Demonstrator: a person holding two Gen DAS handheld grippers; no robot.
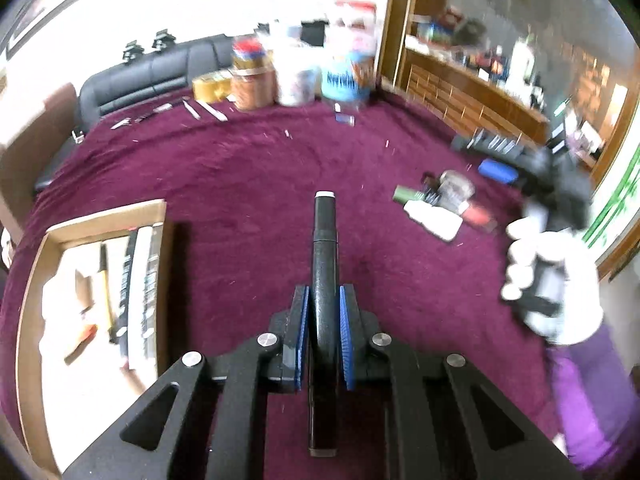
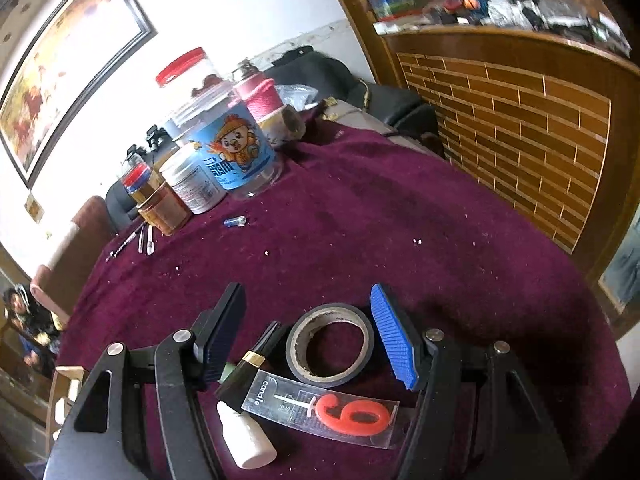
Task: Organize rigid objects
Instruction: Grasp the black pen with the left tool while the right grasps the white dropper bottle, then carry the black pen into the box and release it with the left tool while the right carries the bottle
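Two tools, left tool (image 1: 324, 332) clamping one black pen (image 1: 325, 248), right tool (image 2: 310, 336) agape over one tape roll (image 2: 330, 346)

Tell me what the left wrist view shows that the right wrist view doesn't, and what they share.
Left wrist only: the left tool shut on a black pen-like stick, and an open cardboard box at the left. Right wrist only: the right tool open above a tape roll, beside a packaged red number candle and a white tube. Both: the maroon cloth and the blue cartoon jar at the far edge.
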